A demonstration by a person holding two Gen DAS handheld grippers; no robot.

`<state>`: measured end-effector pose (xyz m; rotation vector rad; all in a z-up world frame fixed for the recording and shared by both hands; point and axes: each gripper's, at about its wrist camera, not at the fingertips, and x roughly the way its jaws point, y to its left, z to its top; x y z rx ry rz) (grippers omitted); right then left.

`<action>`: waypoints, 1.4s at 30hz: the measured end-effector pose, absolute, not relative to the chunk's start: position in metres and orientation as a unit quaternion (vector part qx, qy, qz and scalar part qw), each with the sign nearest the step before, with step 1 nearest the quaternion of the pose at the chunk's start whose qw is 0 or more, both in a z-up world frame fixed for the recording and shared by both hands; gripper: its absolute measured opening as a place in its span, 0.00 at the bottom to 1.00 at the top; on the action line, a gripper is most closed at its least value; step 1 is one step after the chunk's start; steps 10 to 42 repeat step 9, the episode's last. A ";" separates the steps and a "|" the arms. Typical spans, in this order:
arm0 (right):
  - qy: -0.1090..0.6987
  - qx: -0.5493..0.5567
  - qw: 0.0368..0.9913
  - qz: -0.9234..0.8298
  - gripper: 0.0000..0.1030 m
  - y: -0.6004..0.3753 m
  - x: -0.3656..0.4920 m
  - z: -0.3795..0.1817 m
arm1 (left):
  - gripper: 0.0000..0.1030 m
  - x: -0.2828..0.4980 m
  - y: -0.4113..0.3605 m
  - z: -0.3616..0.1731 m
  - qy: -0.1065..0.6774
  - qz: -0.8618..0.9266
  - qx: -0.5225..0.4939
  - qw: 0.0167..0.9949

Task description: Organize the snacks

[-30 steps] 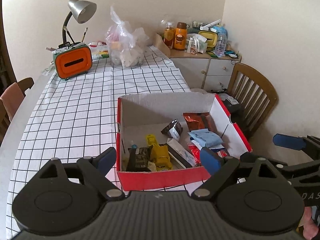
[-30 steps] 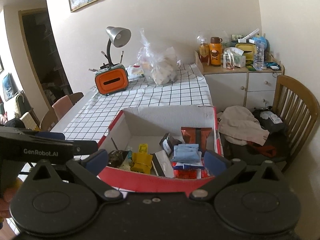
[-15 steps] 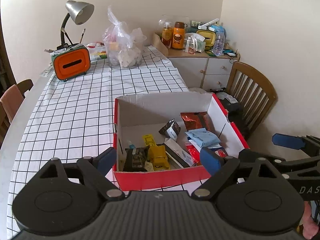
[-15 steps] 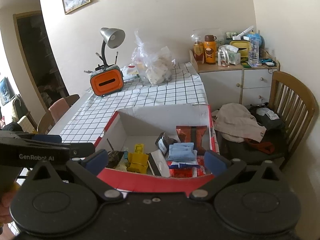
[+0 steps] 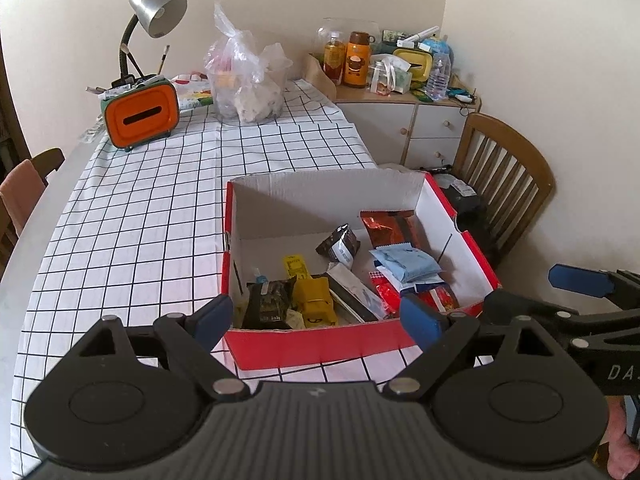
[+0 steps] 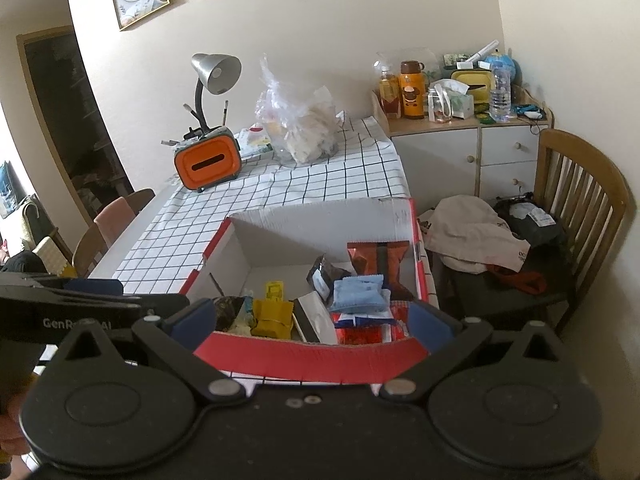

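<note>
A red cardboard box [image 5: 320, 346] [image 6: 308, 356] with white inside stands on the checked tablecloth near the table's front right. It holds several snacks: a light blue packet [image 5: 406, 264] [image 6: 358, 294], an orange-brown packet [image 5: 388, 226] [image 6: 378, 258], a yellow packet [image 5: 314, 302] [image 6: 274, 314], a dark packet [image 5: 268, 304] and a black-and-white one [image 5: 340, 242]. My left gripper [image 5: 316, 316] is open and empty, just before the box's front wall. My right gripper [image 6: 310, 320] is open and empty, also at the front wall.
An orange tissue holder [image 5: 140, 114] with a desk lamp [image 5: 158, 14] and a clear plastic bag [image 5: 246, 86] stand at the table's far end. A cluttered cabinet [image 5: 404, 120] and a wooden chair [image 5: 504, 184] are to the right. Clothes [image 6: 472, 234] lie on the chair.
Both views have shifted slightly; the box sits a little further left and lower in the right wrist view. Both grippers stay open and empty.
</note>
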<state>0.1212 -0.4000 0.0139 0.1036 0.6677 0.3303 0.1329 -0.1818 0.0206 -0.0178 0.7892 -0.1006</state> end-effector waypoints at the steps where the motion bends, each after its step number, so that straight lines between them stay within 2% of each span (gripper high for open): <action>1: 0.327 0.051 0.930 0.161 1.00 -0.400 0.121 0.014 | 0.88 0.133 -0.182 0.021 0.384 -0.049 -0.008 0.922; 42: 0.334 0.048 0.927 0.162 1.00 -0.399 0.118 0.009 | 0.88 0.131 -0.184 0.019 0.387 -0.049 -0.004 0.921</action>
